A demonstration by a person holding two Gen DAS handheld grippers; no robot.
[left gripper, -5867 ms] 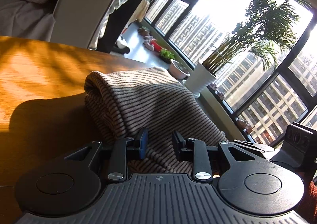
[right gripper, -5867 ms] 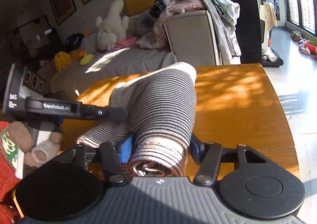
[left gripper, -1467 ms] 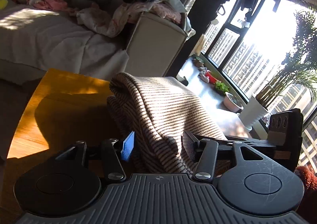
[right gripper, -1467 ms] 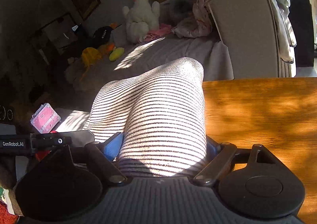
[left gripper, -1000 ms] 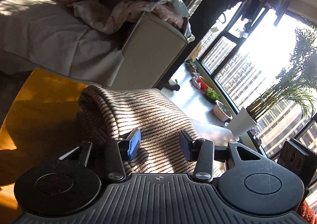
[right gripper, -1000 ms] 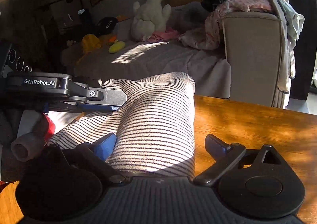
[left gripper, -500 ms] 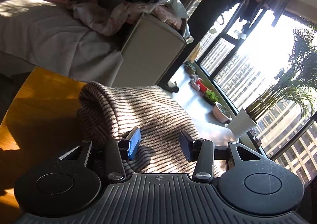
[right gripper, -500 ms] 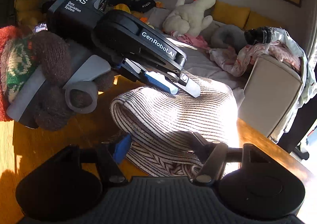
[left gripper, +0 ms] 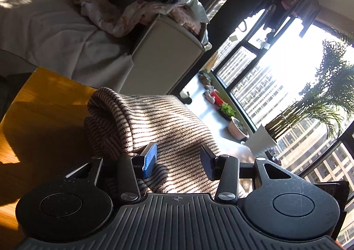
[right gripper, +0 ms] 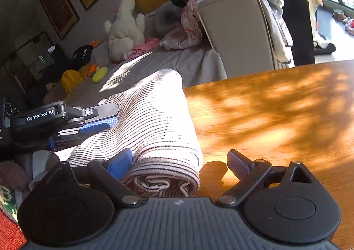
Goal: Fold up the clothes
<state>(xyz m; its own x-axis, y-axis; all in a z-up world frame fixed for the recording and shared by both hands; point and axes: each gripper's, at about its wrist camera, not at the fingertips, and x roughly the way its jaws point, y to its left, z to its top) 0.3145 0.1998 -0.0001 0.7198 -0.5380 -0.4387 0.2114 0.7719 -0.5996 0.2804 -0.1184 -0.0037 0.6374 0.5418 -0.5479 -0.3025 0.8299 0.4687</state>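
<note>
On the wooden table (right gripper: 276, 113), the striped sweater (right gripper: 154, 121) is lying bundled near the edge (risking unrolling): right gripper (right gripper: 179, 163) has just been opening, unclamped around it; left gripper (left gripper: 177, 161) is hovering half-open, holding nothing.

Striped knit garment (right gripper: 154, 121) – folded into a thick roll – on wooden table (right gripper: 276, 113)

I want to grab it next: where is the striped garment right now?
The striped garment lies folded on the wooden table, between both open grippers, sofa behind.
</note>
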